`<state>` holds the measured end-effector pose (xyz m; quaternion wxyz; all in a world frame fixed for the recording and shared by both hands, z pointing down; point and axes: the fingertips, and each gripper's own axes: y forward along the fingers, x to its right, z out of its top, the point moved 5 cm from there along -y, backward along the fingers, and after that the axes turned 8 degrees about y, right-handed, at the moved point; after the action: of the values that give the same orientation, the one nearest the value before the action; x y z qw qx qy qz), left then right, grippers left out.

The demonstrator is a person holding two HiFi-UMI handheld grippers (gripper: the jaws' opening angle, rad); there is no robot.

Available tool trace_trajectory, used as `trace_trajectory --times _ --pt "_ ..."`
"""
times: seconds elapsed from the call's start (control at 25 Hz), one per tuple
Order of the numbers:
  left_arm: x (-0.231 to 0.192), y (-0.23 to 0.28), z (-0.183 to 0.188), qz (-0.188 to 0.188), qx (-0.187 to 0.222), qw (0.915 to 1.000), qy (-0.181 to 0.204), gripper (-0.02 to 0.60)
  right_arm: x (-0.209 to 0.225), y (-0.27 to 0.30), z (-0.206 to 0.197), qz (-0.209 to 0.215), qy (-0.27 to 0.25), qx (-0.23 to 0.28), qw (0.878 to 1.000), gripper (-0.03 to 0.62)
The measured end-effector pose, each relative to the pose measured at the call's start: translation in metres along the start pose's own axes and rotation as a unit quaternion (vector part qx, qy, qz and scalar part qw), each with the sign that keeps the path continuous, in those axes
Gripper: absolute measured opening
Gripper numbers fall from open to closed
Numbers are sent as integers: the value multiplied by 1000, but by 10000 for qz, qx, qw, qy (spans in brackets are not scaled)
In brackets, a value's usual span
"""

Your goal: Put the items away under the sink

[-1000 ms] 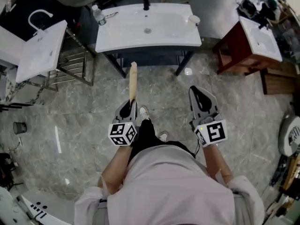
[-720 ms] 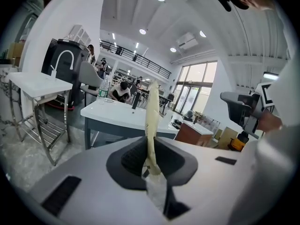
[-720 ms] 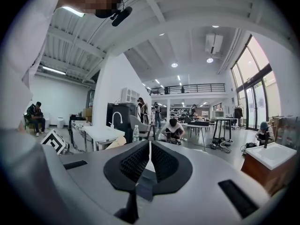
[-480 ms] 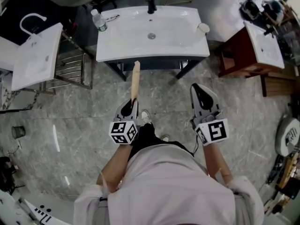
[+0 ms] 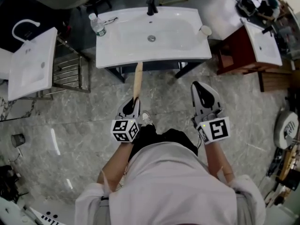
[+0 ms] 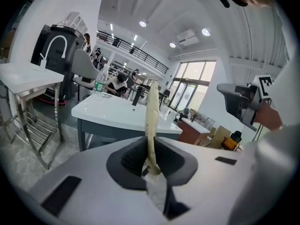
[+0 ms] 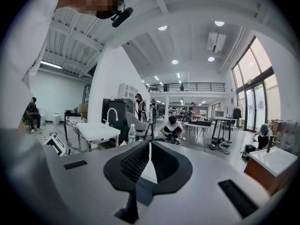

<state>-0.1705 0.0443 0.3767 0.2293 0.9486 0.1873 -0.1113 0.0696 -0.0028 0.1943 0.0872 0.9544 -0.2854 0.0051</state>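
A long pale wooden stick points at the front edge of the white sink

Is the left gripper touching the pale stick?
Touching. In the left gripper view, the left gripper clamps the pale stick between both jaws.

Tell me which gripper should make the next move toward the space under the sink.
Left. The left gripper is shut on the pale stick, which points toward the sink; the right gripper is shut and empty.

Large open workshop hall, several freestanding washbasins, mezzanine railing, people at tables
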Motion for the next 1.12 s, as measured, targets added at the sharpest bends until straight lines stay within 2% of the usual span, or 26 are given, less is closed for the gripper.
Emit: trace_trajectory --times 0.24,0.56,0.84,1.04,1.12 --pt "-5 11 -9 -108 -199 9997 -18 40 -1 5 -2 -98 13 -57 9999 38" --pt "7 27 -26 -136 -538 9985 1 40 24 3 -9 -158 105 -127 9997 38" --pt "18 50 -32 27 -569 9983 144 40 52 22 -21 31 46 -74 10000 38" --pt "28 59 -43 271 -654 9974 125 40 75 34 -31 201 -56 -157 9997 38" --pt "23 65 -47 474 -667 9965 194 40 87 38 -40 250 25 -204 9995 40"
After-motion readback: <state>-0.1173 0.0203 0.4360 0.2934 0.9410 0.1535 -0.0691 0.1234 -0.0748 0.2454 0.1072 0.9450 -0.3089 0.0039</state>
